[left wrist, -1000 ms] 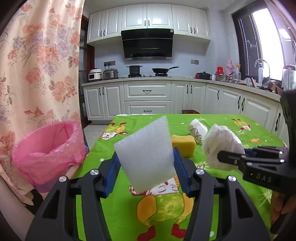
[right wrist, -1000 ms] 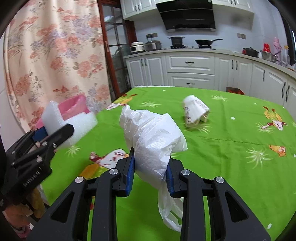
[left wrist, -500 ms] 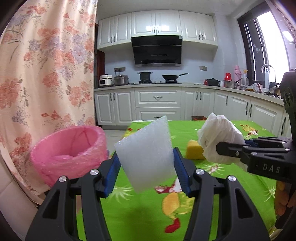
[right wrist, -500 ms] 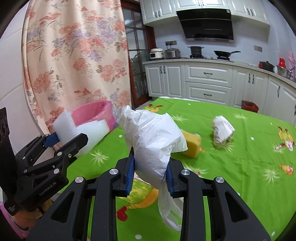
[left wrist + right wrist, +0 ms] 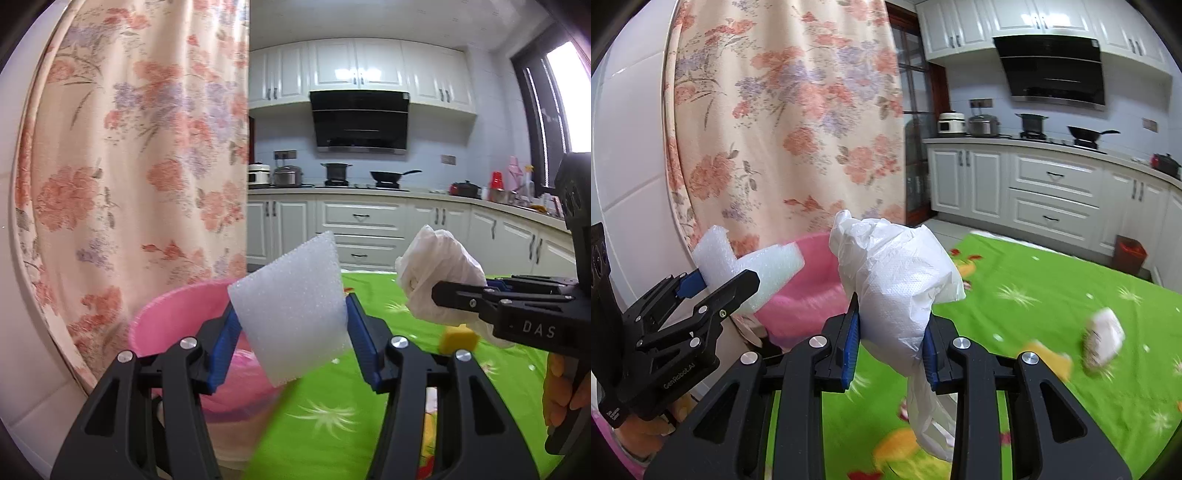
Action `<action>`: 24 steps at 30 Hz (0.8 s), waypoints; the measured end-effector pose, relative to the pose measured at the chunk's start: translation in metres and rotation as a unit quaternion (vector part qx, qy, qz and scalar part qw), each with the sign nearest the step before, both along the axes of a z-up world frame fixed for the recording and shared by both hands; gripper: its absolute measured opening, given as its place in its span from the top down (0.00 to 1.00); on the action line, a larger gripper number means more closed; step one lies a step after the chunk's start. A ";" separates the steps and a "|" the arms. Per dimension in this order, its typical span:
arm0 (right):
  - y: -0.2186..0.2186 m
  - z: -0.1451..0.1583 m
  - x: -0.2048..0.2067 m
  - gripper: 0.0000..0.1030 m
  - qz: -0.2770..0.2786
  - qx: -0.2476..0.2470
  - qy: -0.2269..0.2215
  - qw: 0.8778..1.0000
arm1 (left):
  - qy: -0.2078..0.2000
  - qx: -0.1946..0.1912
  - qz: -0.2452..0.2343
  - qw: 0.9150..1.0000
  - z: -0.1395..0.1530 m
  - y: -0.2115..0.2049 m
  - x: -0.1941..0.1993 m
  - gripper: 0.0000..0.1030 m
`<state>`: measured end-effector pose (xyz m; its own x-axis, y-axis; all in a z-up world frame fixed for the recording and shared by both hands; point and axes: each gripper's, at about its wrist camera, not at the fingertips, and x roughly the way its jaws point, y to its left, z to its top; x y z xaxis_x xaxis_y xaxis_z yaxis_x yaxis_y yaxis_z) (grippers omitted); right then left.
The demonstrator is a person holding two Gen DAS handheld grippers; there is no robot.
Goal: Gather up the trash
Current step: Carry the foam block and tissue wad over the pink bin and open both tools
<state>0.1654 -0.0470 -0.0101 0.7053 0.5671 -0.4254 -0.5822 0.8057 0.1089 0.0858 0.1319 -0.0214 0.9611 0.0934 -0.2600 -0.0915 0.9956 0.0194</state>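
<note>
My left gripper [image 5: 291,314] is shut on a white foam block [image 5: 291,306], held in the air just in front of a pink-lined trash bin [image 5: 177,314] at the table's left edge. The right gripper [image 5: 892,321] is shut on a crumpled white plastic bag [image 5: 897,280], whose tail hangs below the fingers. In the right wrist view the foam block [image 5: 757,269] and left gripper [image 5: 713,291] sit to the left, with the bin [image 5: 809,288] behind them. A yellow sponge [image 5: 1051,363] and a crumpled white wrapper [image 5: 1104,341] lie on the green tablecloth [image 5: 1052,280].
A floral curtain [image 5: 140,166] hangs right behind the bin, with a white tiled wall [image 5: 631,155] to its left. White kitchen cabinets [image 5: 362,225] and a counter with pots run along the far side. A small red bin [image 5: 1130,253] stands on the floor by the cabinets.
Both grippers have swung left and risen with their loads, from over the table toward the pink bin. The bin now sits directly behind the foam block; the sponge and wrapper have slid off to the right.
</note>
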 end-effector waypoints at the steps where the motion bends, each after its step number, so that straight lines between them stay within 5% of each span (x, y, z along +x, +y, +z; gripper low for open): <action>1: 0.009 0.003 0.003 0.72 0.007 0.000 0.000 1.000 | -0.001 -0.003 0.006 1.000 0.004 0.010 0.003 0.47; 13: 0.097 0.008 0.051 0.71 0.064 -0.003 0.017 0.998 | 0.020 -0.028 0.049 0.998 0.014 0.103 0.052 0.47; 24: 0.135 -0.004 0.090 0.70 0.079 -0.010 0.047 0.996 | 0.042 -0.062 0.067 0.995 -0.004 0.153 0.087 0.47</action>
<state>0.2554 0.0878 -0.0136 0.5650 0.6585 -0.4971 -0.6895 0.7077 0.1538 0.1729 0.2848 -0.0256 0.9164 0.1807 -0.3571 -0.2263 0.9699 -0.0900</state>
